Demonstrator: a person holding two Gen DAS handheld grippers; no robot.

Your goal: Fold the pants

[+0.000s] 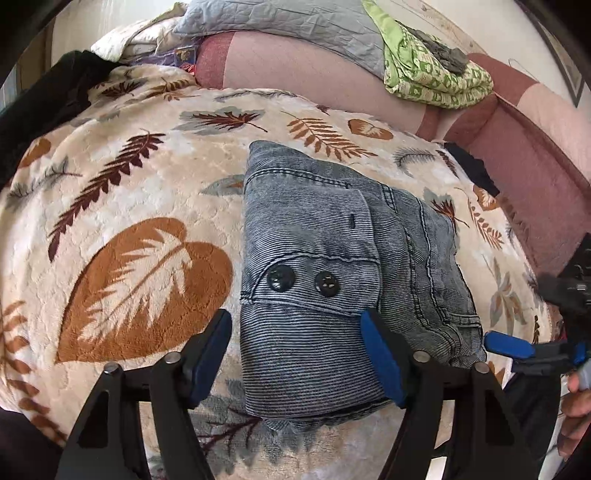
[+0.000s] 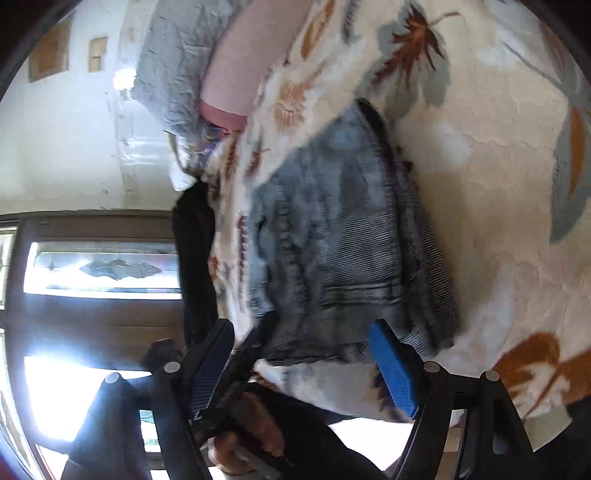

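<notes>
I see the pants (image 1: 332, 280) folded into a compact bundle on the leaf-print blanket (image 1: 147, 192). My left gripper (image 1: 295, 358) and right gripper (image 2: 306, 369) both have fingers spread, pinching nothing. The thick denim looks soft, floppy; I'd grip stacked edges near the buttons (image 1: 280, 277).

A home bedroom or living room: a leaf-print fleece blanket (image 1: 140, 192) covers a bed, with a grey pillow (image 1: 280, 22) at twelve o'clock and a green quilt (image 1: 432, 77) at one.
</notes>
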